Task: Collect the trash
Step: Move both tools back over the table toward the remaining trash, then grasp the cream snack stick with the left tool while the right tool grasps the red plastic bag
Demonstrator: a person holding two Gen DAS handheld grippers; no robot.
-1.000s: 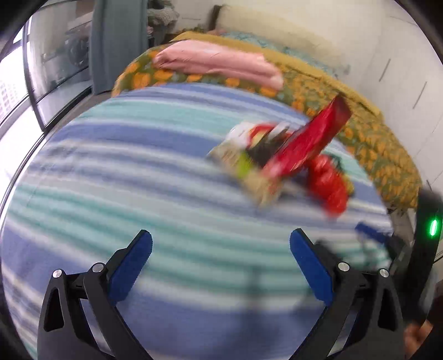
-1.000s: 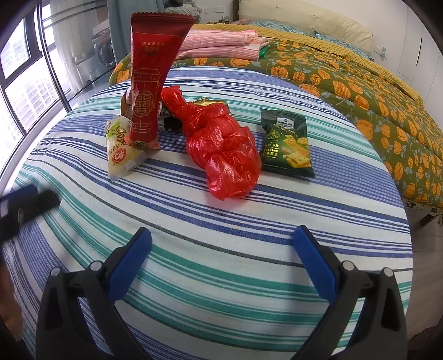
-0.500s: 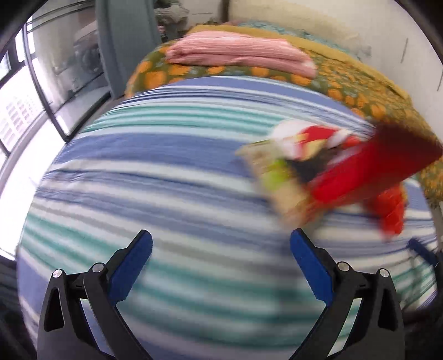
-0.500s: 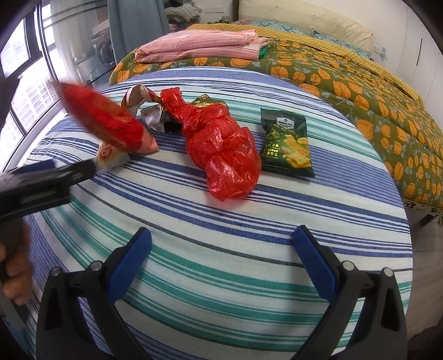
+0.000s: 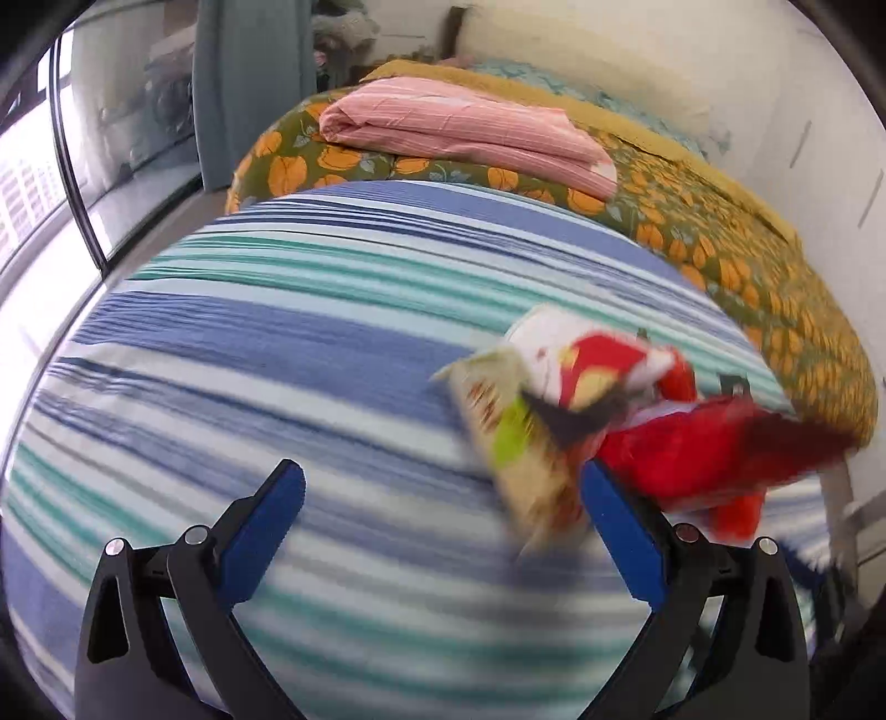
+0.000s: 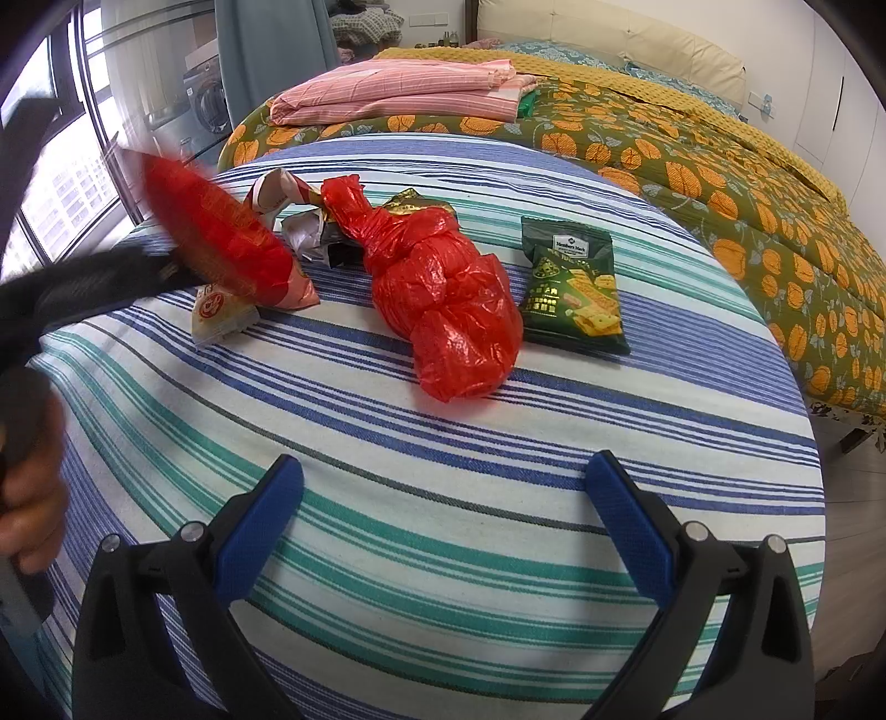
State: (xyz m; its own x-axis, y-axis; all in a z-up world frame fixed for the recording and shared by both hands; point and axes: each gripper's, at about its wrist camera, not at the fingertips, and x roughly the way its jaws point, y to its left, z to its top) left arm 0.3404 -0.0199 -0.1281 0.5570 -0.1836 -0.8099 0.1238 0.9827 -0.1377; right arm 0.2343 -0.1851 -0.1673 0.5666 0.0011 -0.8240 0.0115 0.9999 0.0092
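Note:
Trash lies on a striped cloth [image 6: 443,498]. A knotted red plastic bag [image 6: 443,293] sits mid-cloth, a green snack packet [image 6: 573,285] to its right, crumpled wrappers [image 6: 299,221] behind it. A long red wrapper [image 6: 216,243] leans tilted over a pale yellow packet [image 6: 219,310], blurred. My right gripper [image 6: 443,531] is open and empty, near the cloth's front. My left gripper [image 5: 443,531] is open and empty; the pale packet [image 5: 515,443] and red wrapper [image 5: 709,448] are just ahead of its right finger. The left gripper's black body [image 6: 94,282] shows blurred beside the red wrapper.
A bed with an orange-patterned green quilt [image 6: 692,166] lies behind and right of the cloth. Folded pink bedding [image 6: 398,91] rests on it. Windows [image 6: 61,183] and a grey curtain [image 6: 271,50] are at the left. A hand [image 6: 27,498] shows at the left edge.
The red wrapper has tipped from upright to leaning left and low. The left gripper has swung in towards the wrapper pile. The right gripper has not moved.

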